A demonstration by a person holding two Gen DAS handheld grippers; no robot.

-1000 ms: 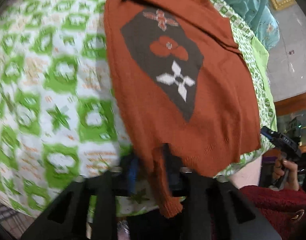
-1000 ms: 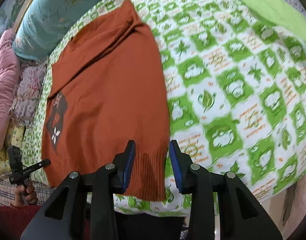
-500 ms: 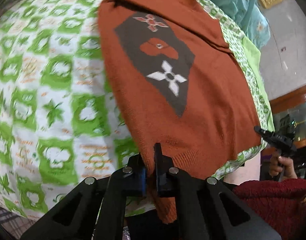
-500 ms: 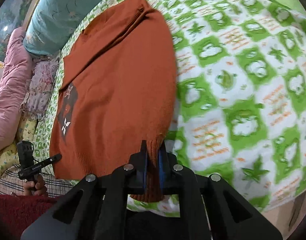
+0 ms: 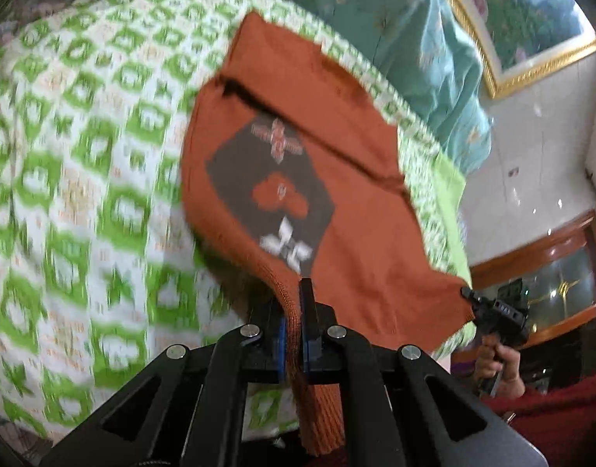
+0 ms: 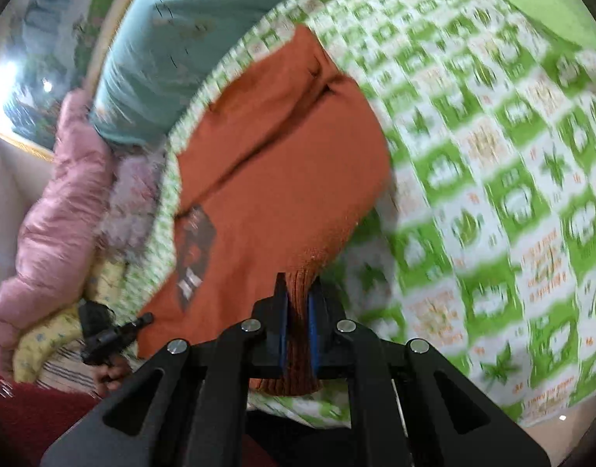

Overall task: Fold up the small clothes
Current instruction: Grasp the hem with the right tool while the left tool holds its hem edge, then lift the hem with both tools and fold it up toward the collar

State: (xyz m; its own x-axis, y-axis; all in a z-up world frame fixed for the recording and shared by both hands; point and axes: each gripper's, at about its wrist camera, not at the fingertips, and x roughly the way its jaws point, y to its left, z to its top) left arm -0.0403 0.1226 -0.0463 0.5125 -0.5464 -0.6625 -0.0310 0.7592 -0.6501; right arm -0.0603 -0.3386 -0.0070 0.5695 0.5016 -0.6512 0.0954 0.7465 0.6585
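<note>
The sweater [image 5: 360,257], a rust-orange knit with a dark diamond patch [image 5: 270,198] on its front, lies on the bed with its collar end toward the far pillows and its ribbed hem at the near edge. Each hem corner is pinched: the left tool [image 5: 294,327] is clamped on one corner, the knit bunched between its blue pads, and the right tool [image 6: 298,327] is clamped on the other corner in the same way. The hem looks raised off the bed at both grips, while the upper part rests flat.

I judge this to be the start of a fold, hem toward collar. The next move calls for both tools to carry the hem up and forward together, level with each other, so the edge lands square near the shoulders; the loose knit could sag or skew between the grips if one side leads.

The bed is covered by a green-and-white patterned sheet [image 6: 512,194]. At its head lies a teal pillow [image 5: 395,39], with a pink quilt [image 6: 56,202] beside it. A gilt-framed picture [image 5: 531,31] hangs on the wall, and a wooden cabinet [image 5: 562,272] stands further off.
</note>
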